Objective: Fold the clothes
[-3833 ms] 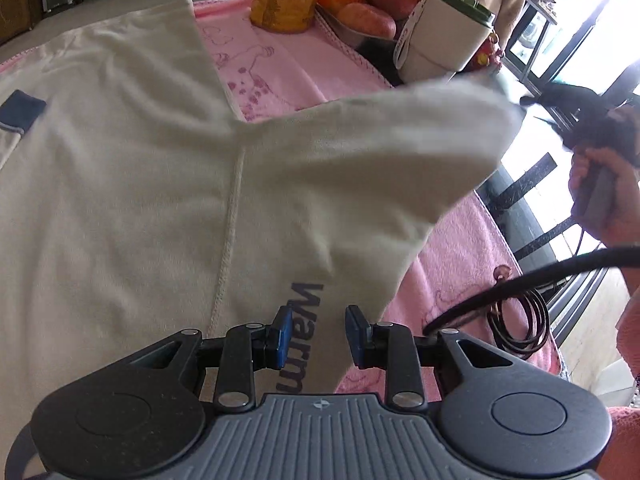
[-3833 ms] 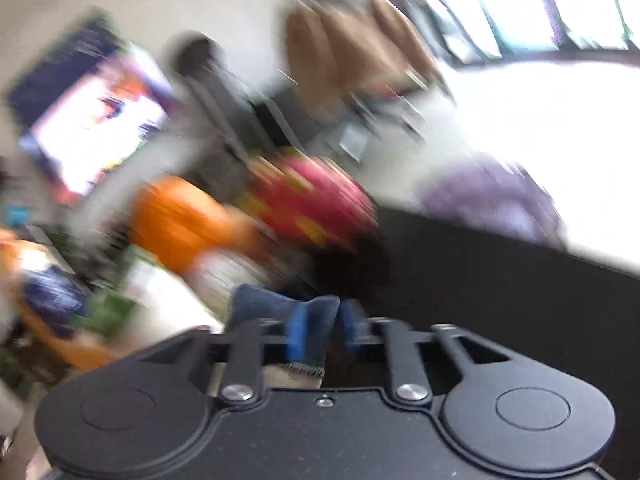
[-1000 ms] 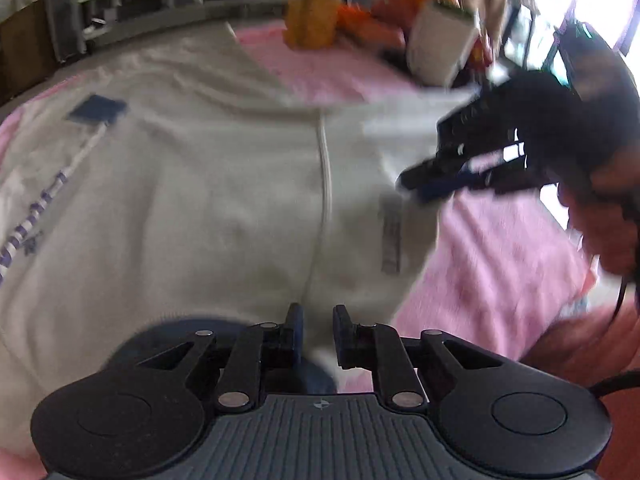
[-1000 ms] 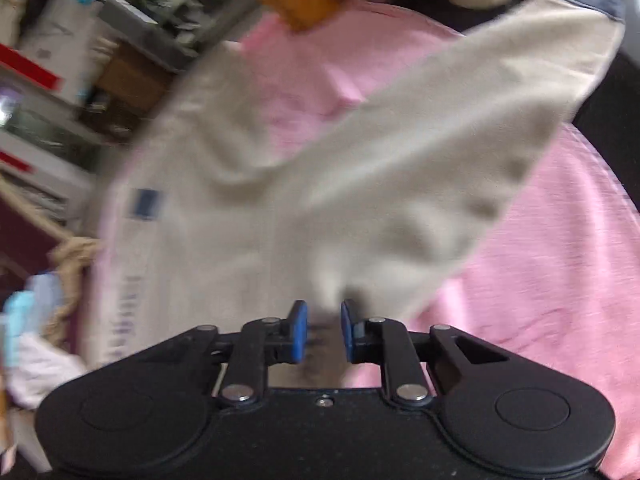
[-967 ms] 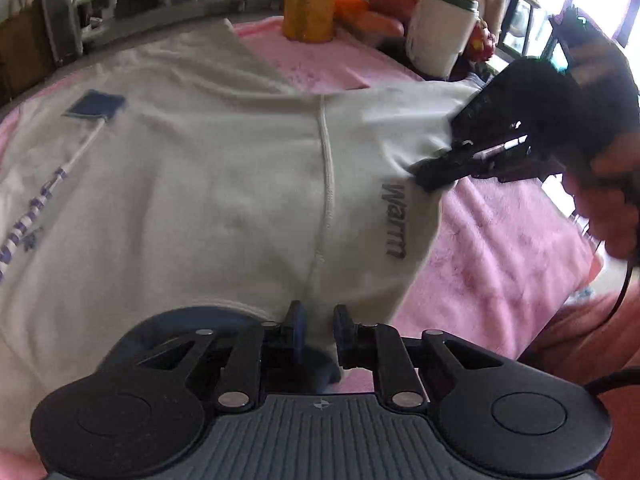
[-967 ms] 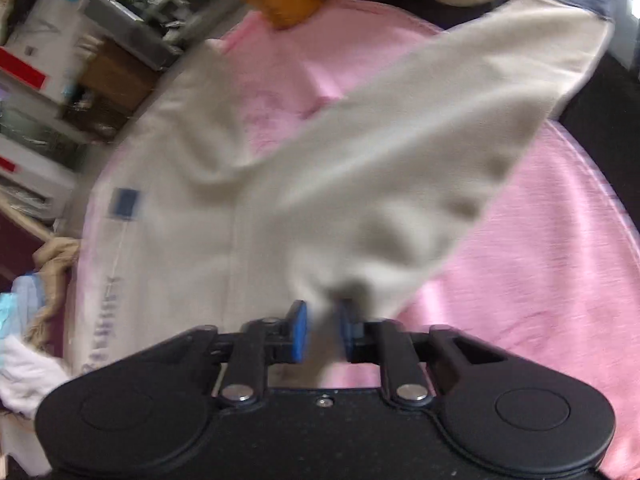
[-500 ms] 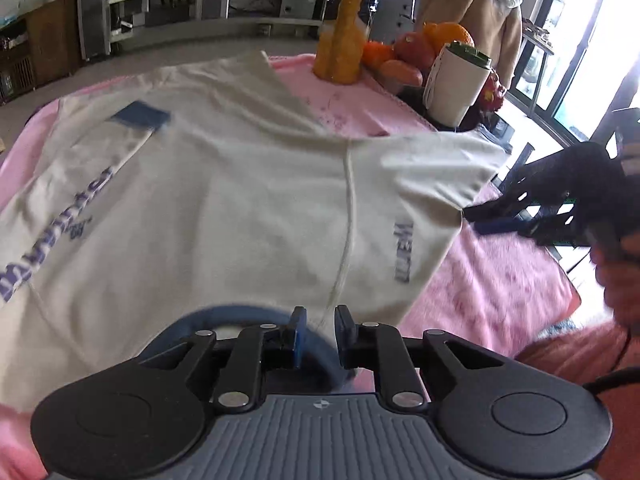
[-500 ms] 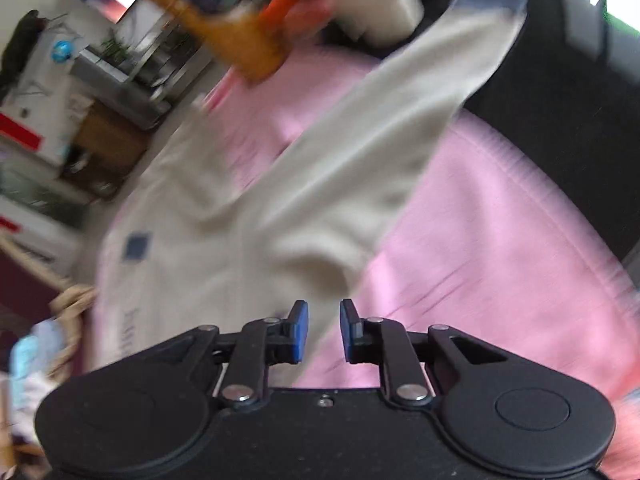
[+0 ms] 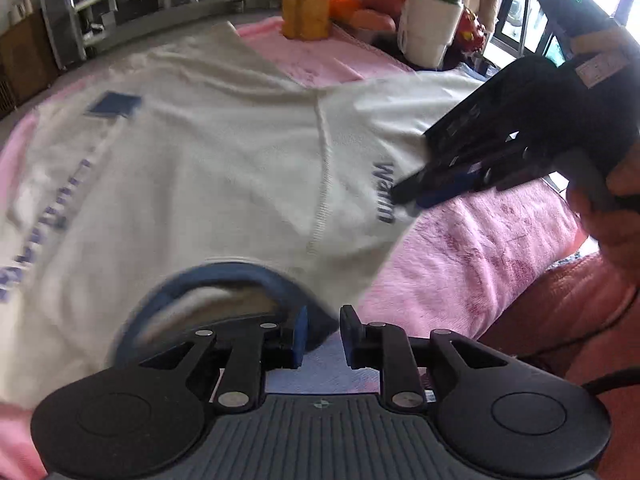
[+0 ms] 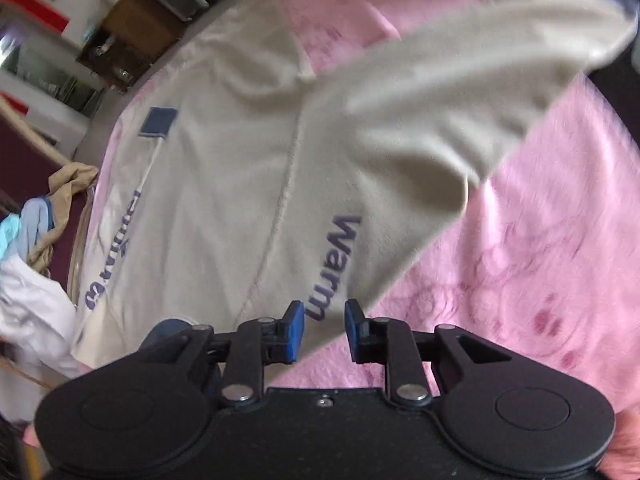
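Left gripper is sitting low at the near edge, jaws parted, nothing between the blue pads. Right gripper is reaching in from the right, jaws also parted and gripping nothing. A hand is wrapping its handle at far right.

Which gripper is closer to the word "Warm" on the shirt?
The right. The right gripper has its fingertips right at the word "Warm" on the sleeve. The left gripper is back at the blue collar, away from the word.
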